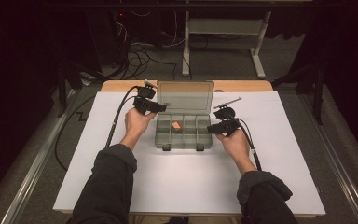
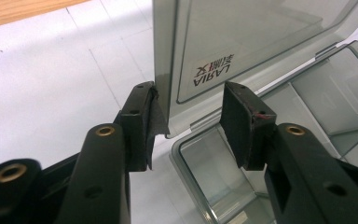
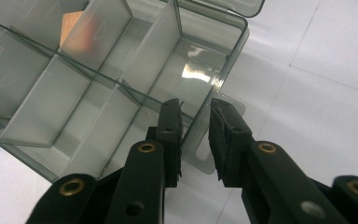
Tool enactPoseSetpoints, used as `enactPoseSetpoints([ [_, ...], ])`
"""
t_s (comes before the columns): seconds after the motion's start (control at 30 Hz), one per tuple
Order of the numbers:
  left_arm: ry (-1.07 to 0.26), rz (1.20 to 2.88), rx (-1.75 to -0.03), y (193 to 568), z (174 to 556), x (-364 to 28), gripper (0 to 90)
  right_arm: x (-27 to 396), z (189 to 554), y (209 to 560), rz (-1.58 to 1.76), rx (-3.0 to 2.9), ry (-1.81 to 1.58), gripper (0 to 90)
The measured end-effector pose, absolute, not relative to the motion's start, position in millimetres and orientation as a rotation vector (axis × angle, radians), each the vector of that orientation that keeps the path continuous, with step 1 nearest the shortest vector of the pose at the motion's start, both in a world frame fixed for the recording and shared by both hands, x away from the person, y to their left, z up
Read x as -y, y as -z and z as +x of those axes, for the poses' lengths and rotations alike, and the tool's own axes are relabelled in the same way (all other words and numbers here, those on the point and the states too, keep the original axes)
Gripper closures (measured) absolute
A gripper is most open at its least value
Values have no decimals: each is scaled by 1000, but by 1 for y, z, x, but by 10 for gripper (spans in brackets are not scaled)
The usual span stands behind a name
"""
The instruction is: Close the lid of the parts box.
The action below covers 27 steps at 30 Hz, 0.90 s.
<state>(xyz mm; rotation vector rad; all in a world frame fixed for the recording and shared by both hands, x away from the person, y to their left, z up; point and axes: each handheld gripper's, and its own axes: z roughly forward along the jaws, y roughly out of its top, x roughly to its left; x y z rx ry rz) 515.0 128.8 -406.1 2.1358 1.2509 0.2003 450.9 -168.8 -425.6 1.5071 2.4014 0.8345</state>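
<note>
dim room, lit table, sharp-ish close views

high view: surroundings near black, white table sheet (image 1: 186,177) evenly lit from above, soft faint shadows under forearms, image low-res and a bit grainy. left gripper view: bright, washed-out white surface, near black jaws slightly soft, lid (image 2: 261,42) of clear box shows grey sheen. right gripper view: glare spot on a box compartment floor (image 3: 196,72), dividers hazy, orange piece (image 3: 72,22) blurred behind plastic, jaw bases out of focus at bottom edge.
</note>
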Motion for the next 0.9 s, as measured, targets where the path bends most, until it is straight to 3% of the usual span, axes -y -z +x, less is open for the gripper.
enactPoseSetpoints([
  [0.9,-164,2108,-1224,404,495,-138,598,170,449,428,1516,-2379,-867,744],
])
